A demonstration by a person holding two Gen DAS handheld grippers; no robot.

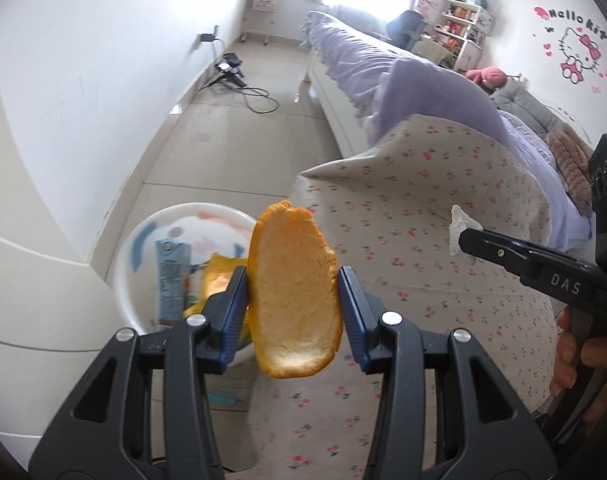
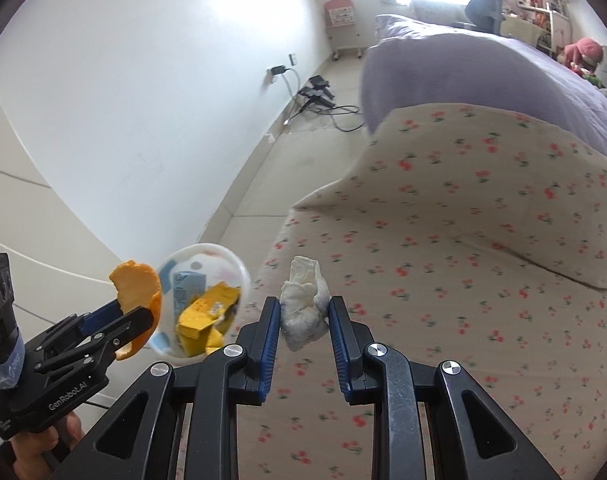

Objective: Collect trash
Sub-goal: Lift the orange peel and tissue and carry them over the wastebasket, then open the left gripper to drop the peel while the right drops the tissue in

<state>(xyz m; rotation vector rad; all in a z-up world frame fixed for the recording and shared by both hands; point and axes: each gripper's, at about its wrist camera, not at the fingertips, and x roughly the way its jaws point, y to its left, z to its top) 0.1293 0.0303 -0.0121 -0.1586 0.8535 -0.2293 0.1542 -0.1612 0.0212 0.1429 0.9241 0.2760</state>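
Bin (image 1: 143, 240) on the floor, beside the bed (image 1: 423, 240): ahead-left of the left claw (image 1: 293, 296), closer to it than to the right claw (image 2: 304, 316). Left claw clamps orange peel (image 1: 295, 288), long axis running away from it. Right claw pinches a crumpled tissue (image 2: 303, 300); bin further to its left.

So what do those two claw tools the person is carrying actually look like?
Both are alike: black plastic frames with triangular cut-outs, silver rivets at the joints, and ribbed blue pads lining the fingers. The left claw bears white "GenRobot.AI" lettering on its body and blue tape around its handle. The right claw shows "DAS" in white along one finger. No cables on them are visible.
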